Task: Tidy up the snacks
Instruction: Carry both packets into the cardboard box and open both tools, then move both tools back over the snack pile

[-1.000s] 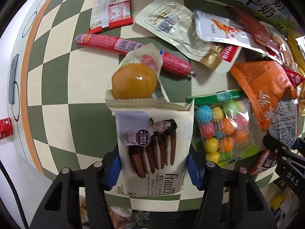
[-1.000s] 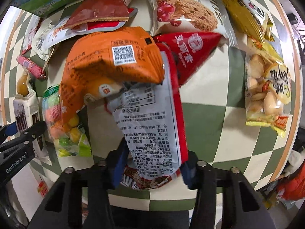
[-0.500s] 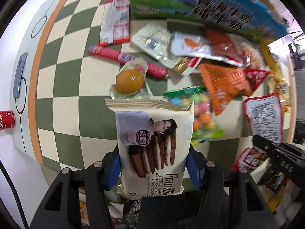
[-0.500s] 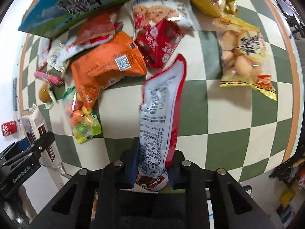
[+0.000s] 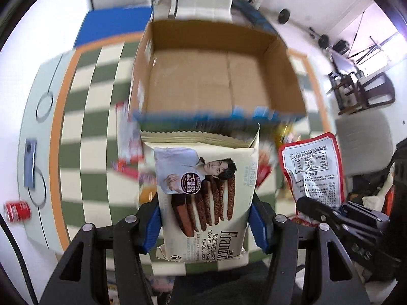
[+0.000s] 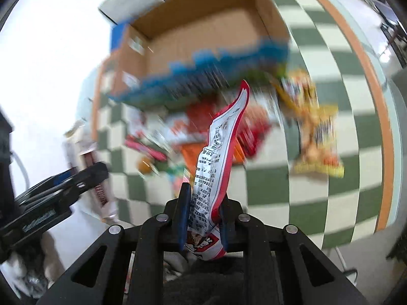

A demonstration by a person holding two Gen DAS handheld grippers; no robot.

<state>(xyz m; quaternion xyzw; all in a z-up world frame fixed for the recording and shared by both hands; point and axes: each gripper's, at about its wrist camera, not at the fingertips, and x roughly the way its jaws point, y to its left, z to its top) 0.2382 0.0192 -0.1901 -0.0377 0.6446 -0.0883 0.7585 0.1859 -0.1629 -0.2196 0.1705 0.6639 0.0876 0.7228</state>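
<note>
Both tongs hold snacks: left tongs [image 5: 204,226] grip the cookie pack [image 5: 203,193], right tongs [image 6: 204,216] pinch the red pouch [image 6: 216,167]. Next, I think, drop both into the empty box [image 5: 216,76].

Both grippers risen away from checkered table [image 5: 84,106] — snack pile now small and blurred below. Open cardboard box [image 5: 218,76] now fills upper centre of both views; before only its printed side at top edge. Right gripper [image 6: 204,211] jaws narrowed tight on red-edged packet [image 6: 218,157], now folded, edge-on. That packet now at right of left view, off table.
</note>
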